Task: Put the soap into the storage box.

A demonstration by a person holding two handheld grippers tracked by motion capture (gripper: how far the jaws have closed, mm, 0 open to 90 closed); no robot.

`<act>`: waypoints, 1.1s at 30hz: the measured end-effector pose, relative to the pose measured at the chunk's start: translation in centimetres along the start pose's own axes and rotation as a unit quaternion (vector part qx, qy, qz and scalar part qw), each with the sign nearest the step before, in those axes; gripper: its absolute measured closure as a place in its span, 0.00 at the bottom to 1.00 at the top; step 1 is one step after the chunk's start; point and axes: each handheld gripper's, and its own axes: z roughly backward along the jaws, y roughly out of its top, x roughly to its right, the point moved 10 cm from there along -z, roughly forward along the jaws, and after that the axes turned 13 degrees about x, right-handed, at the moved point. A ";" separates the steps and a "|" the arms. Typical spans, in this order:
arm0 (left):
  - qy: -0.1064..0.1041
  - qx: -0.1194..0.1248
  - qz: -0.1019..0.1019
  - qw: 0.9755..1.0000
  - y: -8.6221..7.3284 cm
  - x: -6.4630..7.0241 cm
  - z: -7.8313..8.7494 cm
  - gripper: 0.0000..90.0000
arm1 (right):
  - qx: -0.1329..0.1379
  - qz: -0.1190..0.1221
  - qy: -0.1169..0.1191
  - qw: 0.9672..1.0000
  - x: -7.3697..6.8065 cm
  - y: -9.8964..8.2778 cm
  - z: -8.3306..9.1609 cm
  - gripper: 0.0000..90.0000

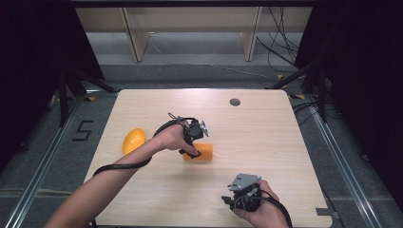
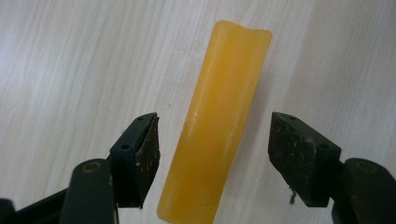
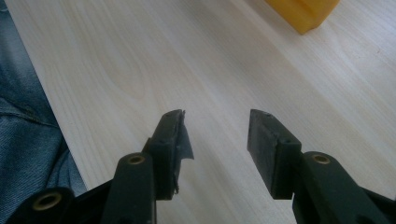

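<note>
A long yellow-orange block (image 1: 203, 152) lies flat near the middle of the wooden table (image 1: 266, 137). My left gripper (image 1: 192, 148) reaches down over the block's left end, with a hand around the gripper. In the left gripper view the block (image 2: 219, 116) runs lengthwise between the jaws of the left gripper (image 2: 215, 140). That gripper is open, with a gap on each side of the block. My right gripper (image 1: 234, 199) is held near the table's front edge. It stands open (image 3: 215, 135) over bare wood, and a corner of the block (image 3: 303, 11) shows far off.
A rounded yellow-orange object (image 1: 133, 140) sits at the table's left, beside the left forearm. A small grey round cap (image 1: 235, 101) is set into the tabletop at the back. Blue denim (image 3: 23, 130) shows past the table's near edge.
</note>
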 end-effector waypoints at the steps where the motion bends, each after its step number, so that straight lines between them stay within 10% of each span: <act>1: -0.001 -0.002 -0.002 1.000 0.0 0.0 -0.1 0.37 | 0.000 0.000 0.000 1.000 0.0 0.0 0.0 0.62; 33: -0.022 -0.058 0.001 0.998 -1.3 0.3 -2.8 0.53 | -0.017 0.007 0.015 1.000 -0.1 -0.6 -0.1 0.60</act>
